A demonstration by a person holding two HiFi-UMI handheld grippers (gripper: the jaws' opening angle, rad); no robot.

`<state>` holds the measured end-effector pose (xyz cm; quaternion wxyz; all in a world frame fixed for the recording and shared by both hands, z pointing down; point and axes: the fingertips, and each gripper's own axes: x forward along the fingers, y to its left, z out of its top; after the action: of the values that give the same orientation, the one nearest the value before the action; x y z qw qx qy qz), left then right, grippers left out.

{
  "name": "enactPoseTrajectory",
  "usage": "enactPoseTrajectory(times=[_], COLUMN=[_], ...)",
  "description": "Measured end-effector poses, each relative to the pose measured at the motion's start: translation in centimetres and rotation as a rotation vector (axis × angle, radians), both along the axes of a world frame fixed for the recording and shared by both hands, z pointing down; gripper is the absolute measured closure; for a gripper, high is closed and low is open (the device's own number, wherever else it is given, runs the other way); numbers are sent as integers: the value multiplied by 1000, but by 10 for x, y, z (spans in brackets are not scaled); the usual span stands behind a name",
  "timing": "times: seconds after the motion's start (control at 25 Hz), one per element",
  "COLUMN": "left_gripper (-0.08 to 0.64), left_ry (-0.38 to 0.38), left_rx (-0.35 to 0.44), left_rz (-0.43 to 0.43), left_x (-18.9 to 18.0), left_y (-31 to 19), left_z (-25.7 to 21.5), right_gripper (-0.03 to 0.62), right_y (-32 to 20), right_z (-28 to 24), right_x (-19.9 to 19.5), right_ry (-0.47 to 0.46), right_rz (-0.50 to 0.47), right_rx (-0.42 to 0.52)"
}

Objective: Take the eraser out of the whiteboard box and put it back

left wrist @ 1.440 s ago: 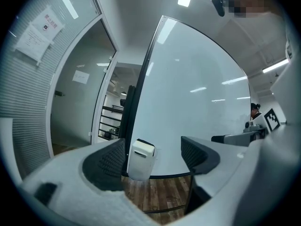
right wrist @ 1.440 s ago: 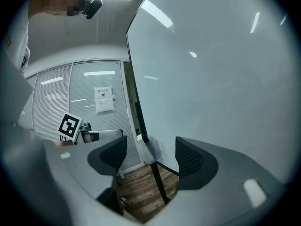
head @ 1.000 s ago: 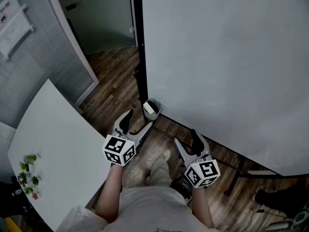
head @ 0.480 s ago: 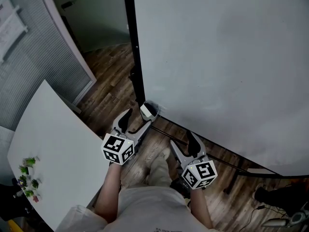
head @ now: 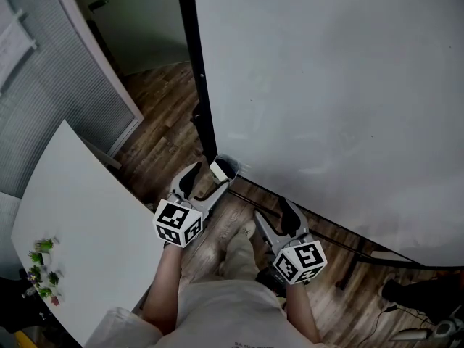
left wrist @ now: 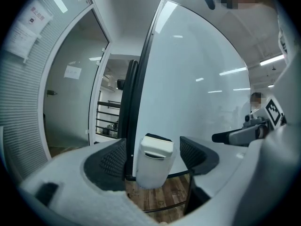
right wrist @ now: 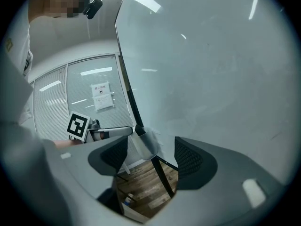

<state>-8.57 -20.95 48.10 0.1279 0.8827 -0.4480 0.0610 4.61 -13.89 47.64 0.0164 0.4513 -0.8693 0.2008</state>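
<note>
The left gripper [head: 205, 185] and the right gripper [head: 275, 216] are holding their jaws open on nothing. The eraser [left wrist: 157, 138] is sitting in the white box [left wrist: 151, 166] at the corner of the whiteboard [head: 326, 85], just ahead of the left gripper.

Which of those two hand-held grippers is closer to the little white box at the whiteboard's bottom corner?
The left gripper: its open jaws point right at the whiteboard box, while the right gripper sits farther off, lower right.
</note>
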Motion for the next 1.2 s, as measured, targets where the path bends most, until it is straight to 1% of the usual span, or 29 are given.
enactPoseTrajectory(times=[0.4,0.64,0.76,0.88,1.2], left_gripper=[219,224,225,230,252], left_ry=[5,-7,-30,-46,-56], left_rx=[11,38,45,44,58], left_rz=[35,77,91,100,118], left_x=[14,20,22,22,25], left_y=[-12,-12,-13,-14,-14], left_z=[3,3,5,7,6], right_gripper=[282,285,285,285,285], right_y=[-9,-10,-11,-11,-13], right_z=[8,11,13,14,15], right_x=[7,8,7,7,10], right_ry=[-29,-39,-45,-45,-44], right_rz=[0,-8,-8,-10,-4], right_rx=[-24,-27,-32,-35,-36])
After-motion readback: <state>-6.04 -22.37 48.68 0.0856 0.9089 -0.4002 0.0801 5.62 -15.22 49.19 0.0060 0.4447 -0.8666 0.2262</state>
